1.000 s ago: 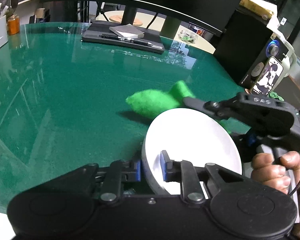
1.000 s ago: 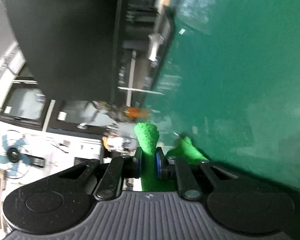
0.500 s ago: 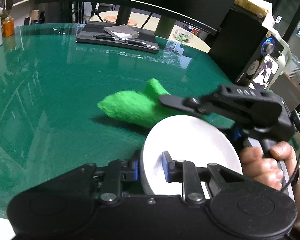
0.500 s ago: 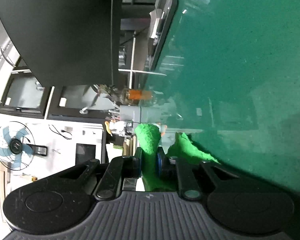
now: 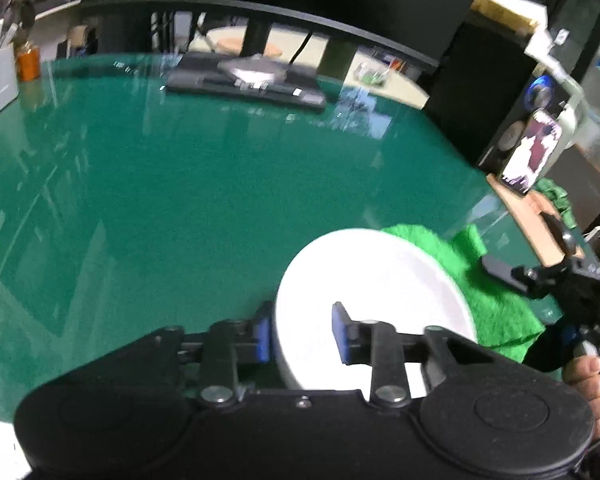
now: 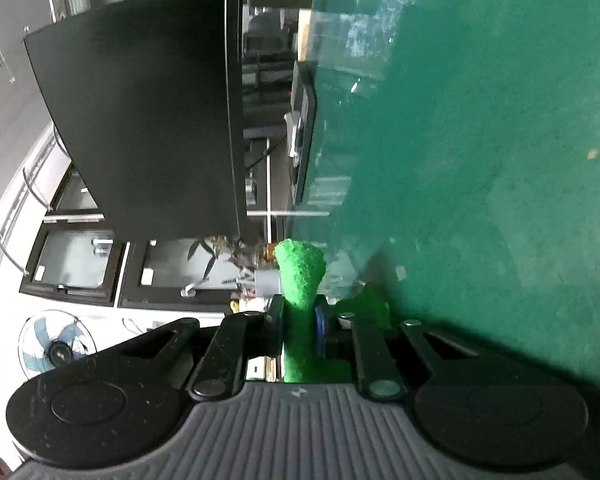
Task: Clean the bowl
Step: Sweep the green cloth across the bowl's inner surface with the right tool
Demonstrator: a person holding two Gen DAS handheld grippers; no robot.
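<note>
A white bowl (image 5: 380, 292) is tilted on its side above the green table. My left gripper (image 5: 302, 332) is shut on the bowl's rim, one finger inside, one outside. A bright green cloth (image 5: 484, 300) lies behind the bowl's right edge, against its outside. My right gripper (image 6: 298, 326) is shut on this green cloth (image 6: 300, 276), which sticks out past the fingertips. The right gripper also shows in the left wrist view (image 5: 548, 280), held by a hand at the bowl's right.
The green glass-topped table (image 5: 160, 200) spreads to the left and far side. A black tray with a notebook (image 5: 248, 80) sits at the far edge under a large monitor. A black speaker and a phone (image 5: 532, 152) stand at the right. An orange jar (image 5: 28, 64) stands far left.
The right gripper has pulled the green cloth from the bowl's far left side round to its right. The bowl has stayed in the left gripper.
</note>
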